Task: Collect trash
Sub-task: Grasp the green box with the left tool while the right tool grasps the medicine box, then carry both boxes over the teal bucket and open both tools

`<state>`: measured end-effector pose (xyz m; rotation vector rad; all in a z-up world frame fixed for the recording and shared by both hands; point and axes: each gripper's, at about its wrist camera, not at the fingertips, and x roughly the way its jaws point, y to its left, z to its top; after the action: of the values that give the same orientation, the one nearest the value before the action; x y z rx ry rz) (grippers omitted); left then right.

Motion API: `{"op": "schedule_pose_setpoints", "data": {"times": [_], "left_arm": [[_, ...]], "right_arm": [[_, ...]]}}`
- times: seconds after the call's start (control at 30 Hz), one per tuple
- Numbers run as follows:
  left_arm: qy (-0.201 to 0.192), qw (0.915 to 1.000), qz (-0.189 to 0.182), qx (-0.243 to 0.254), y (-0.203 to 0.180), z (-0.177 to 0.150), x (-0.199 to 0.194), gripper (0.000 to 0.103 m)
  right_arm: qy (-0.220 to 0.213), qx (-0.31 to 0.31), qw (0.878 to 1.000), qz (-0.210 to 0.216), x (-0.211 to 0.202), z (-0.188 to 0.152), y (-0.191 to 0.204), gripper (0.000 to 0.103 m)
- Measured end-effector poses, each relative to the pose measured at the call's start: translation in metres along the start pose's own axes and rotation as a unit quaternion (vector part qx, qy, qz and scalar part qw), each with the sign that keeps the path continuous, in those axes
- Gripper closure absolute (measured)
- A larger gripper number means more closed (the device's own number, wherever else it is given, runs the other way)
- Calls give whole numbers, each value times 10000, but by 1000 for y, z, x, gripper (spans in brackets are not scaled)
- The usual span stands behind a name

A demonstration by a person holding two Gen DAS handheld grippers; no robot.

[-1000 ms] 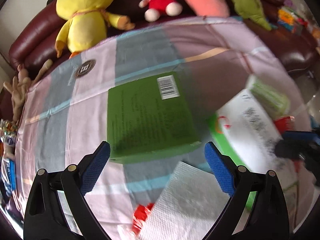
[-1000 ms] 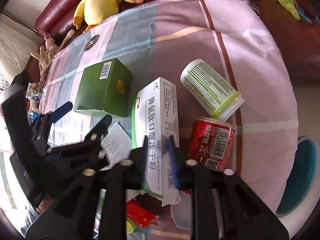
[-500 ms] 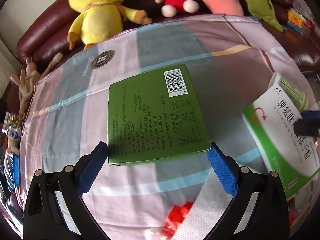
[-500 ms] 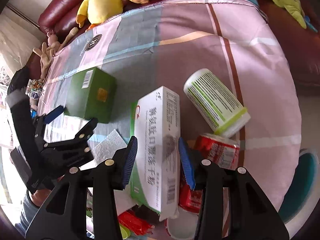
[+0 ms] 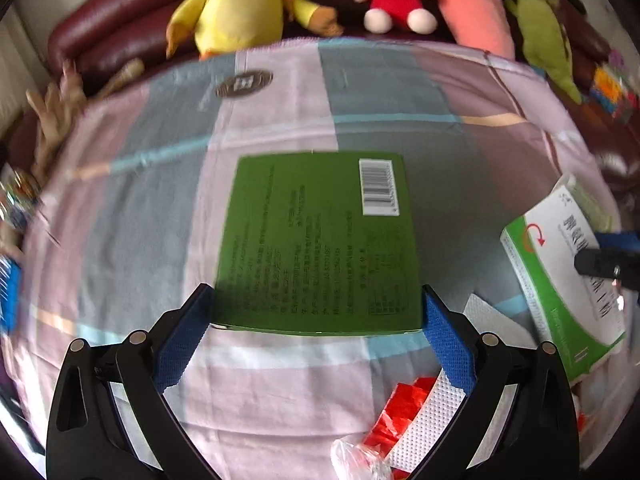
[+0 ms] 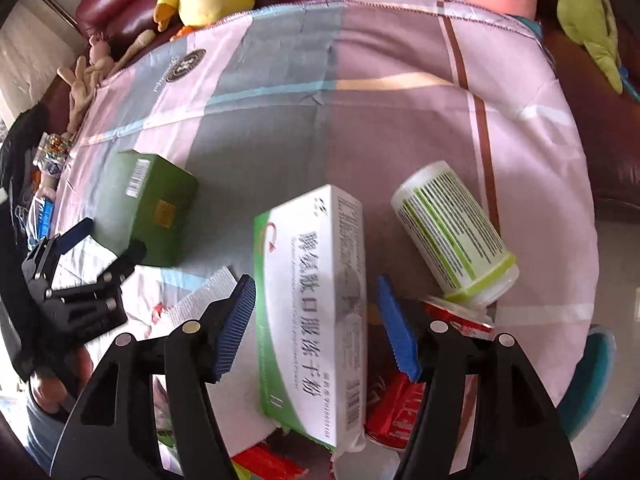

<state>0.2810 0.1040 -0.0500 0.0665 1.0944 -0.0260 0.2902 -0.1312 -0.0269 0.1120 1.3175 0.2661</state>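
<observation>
Left gripper [image 5: 316, 316] is spread wide, its blue pads [image 5: 182, 340] now bracketing the near corners of the green box [image 5: 316, 240], closer than half a second ago; this view alone shows the box's barcoded top and the red wrapper [image 5: 400, 408] below. Over to the right wrist: right gripper [image 6: 316, 320] also gapes open, straddling the white-and-green carton [image 6: 312, 320] without touching it, with a tipped white bottle [image 6: 452, 236] and crushed red can [image 6: 400, 412] beside it on the plaid cloth [image 6: 380, 120].
</observation>
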Motion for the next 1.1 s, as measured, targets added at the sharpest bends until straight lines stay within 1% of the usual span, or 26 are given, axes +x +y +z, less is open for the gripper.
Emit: {"op": "schedule_pose_setpoints", "data": {"times": [0.03,0.07,0.1,0.17,0.27,0.37,0.4,0.43,0.47,0.5,0.53,0.63,0.73,0.8,0.87,0.97,1.03,1.1], "left_arm": [[99,9997,-184,-127,6,-2,5,3],[143,9993,-273,-206,10,-3,7,3],[165,9991,-287,-282,14,-4,8,3],[122,9991,-191,-368,20,-5,8,3],[81,9994,-113,-307,21,-5,11,3],[-53,9993,-179,-324,22,-7,9,6],[-72,9991,-246,-346,23,-8,7,7],[-109,9986,-330,-387,23,-10,2,7],[-148,9985,-348,-393,24,-11,-1,7],[-196,9983,-385,-389,23,-13,-6,7],[-249,9974,-580,-357,21,-15,-15,7],[-284,9935,-1101,-80,9,-18,-32,7],[-387,9942,-985,177,-1,-24,-42,6],[-351,9942,-977,270,-4,-29,-42,6],[-349,9924,-1124,372,-7,-38,-45,6],[-411,9878,-1374,609,-15,-52,-53,6],[-375,9847,-1539,722,-21,-59,-56,6],[-294,9831,-1652,731,-23,-64,-56,7]], "right_arm": [[44,11,10000,-7,1,0,-2,42],[87,21,10000,-2,2,-1,-4,42],[142,39,9999,12,4,-1,-6,40],[232,31,9997,16,9,-2,-6,39],[410,25,9991,68,20,-3,-3,38],[559,41,9983,172,30,-6,2,38],[570,9,9982,196,30,-8,4,41],[538,-74,9983,190,29,-11,8,49],[508,-96,9984,207,27,-12,10,51],[438,-113,9988,209,24,-13,12,56],[358,-123,9989,259,18,-15,13,62],[233,-105,9987,442,4,-17,19,73],[75,-191,9989,427,-7,-22,26,73],[44,-158,9988,456,-12,-26,24,73],[-11,-121,9991,407,-17,-31,20,73],[84,-102,9992,375,-16,-34,17,73],[102,-87,9994,309,-14,-39,17,73],[109,-47,9994,313,-14,-42,15,73]]}}
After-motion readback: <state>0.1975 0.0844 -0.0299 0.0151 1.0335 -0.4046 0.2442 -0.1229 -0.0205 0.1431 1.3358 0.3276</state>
